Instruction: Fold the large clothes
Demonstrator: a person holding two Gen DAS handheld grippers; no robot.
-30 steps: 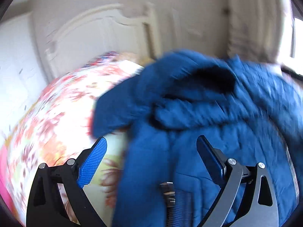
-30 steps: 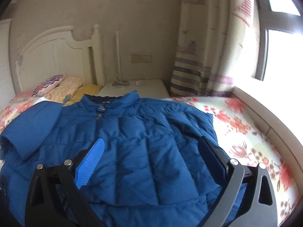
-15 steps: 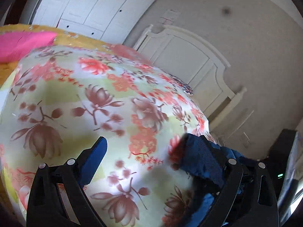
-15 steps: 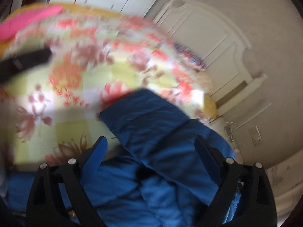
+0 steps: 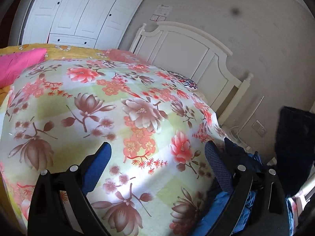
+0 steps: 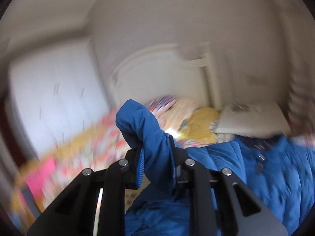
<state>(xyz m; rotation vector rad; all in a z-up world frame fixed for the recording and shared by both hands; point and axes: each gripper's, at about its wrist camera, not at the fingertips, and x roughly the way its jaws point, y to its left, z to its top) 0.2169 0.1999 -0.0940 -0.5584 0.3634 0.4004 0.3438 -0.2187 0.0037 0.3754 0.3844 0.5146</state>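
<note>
So the right gripper [image 6: 156, 161] has its jaws clenched on a sleeve [image 6: 143, 125] of the blue puffer jacket [image 6: 275, 169], and the cuff end pokes up past the jaws while the rest of the coat lies spread on the bed to the right of it. The right wrist view is really blurry, so I can't tell how flat the body of the jacket lies or whether the front is fastened. The left gripper [image 5: 157, 163] is released, jaws wide apart with nothing in them, hanging over the floral bedspread [image 5: 110, 118] with only a bit of blue fabric showing just past its right jaw at the edge of the frame. Behind that are the white headboard [image 5: 189, 53], a pink blanket [image 5: 17, 63] and the wardrobe [image 5: 78, 11]. My read is this is early days: 1 sleeve is being handled, probably to bring it across the chest, and I don't see any finished fold. Still left, I'd guess: the other sleeve, then folding the body over. Puffy stuff springs back, so folds may not stay put.
</note>
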